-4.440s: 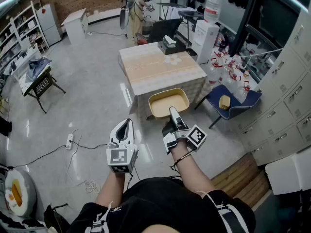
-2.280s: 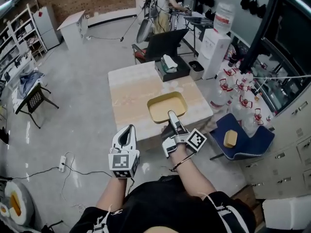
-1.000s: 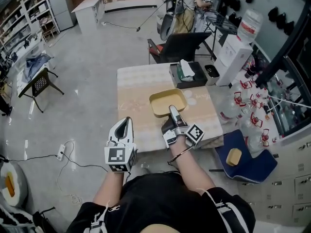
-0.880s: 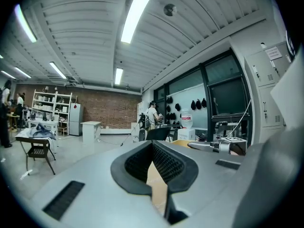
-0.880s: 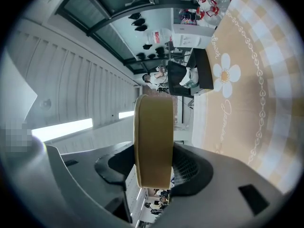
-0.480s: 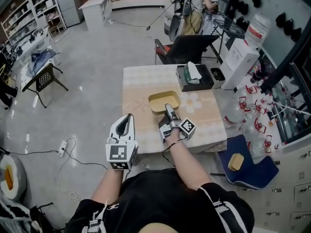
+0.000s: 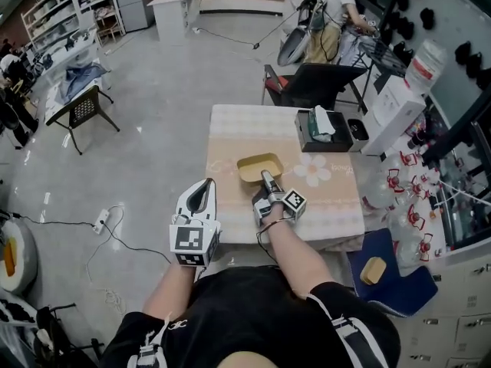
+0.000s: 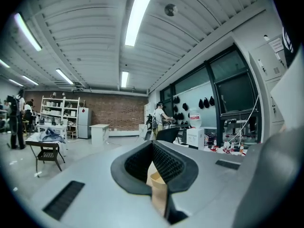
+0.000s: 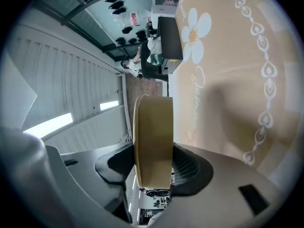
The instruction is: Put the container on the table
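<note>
A shallow yellow container (image 7: 257, 165) is over the near left part of the table (image 7: 326, 198), which has a beige flowered cloth. My right gripper (image 7: 266, 177) is shut on its near rim. In the right gripper view the container (image 9: 153, 127) stands edge-on between the pads of the right gripper (image 9: 153, 152), and its shadow falls on the cloth (image 9: 237, 70). Whether it touches the cloth I cannot tell. My left gripper (image 7: 205, 184) hangs left of the table's near edge, shut and holding nothing. In its own view the left gripper (image 8: 153, 146) has its fingertips together.
A black tissue box (image 7: 322, 129) sits at the table's far right. A dark chair (image 7: 307, 83) stands behind the table, and a blue chair (image 7: 391, 282) at its near right. A person (image 7: 341, 6) stands far back. A power strip and cable (image 7: 100, 222) lie on the floor at left.
The right gripper has come down and forward with the container, from above the table's near part to low over the cloth. The left gripper has barely shifted.
</note>
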The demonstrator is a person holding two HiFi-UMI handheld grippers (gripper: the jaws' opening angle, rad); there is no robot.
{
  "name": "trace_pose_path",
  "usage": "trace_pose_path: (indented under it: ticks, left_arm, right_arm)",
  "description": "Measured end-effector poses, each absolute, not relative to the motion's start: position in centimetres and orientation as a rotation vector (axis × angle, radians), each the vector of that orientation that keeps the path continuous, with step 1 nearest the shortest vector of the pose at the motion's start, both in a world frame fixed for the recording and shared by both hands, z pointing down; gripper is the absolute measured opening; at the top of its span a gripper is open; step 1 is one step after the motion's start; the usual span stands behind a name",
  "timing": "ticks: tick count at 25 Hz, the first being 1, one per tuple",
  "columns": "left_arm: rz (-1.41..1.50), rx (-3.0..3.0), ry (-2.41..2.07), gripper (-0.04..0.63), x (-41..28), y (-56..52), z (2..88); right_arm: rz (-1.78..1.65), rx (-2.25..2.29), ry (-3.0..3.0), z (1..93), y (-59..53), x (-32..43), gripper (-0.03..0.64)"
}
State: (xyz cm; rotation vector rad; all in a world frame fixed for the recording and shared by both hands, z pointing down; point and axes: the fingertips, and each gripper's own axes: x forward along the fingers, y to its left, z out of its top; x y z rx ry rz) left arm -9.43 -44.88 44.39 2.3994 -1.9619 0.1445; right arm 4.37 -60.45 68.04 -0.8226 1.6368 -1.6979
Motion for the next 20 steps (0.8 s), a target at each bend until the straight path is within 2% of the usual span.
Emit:
trace_pose_path:
  ticks: [20]
  left_arm:
    - [0.141, 2.367, -1.963, 0.012, -10.9, -44.2, 44.7]
  right_arm:
    - [-1.931, -1.038, 1.575, 74.6, -58.6, 3.3, 0.239]
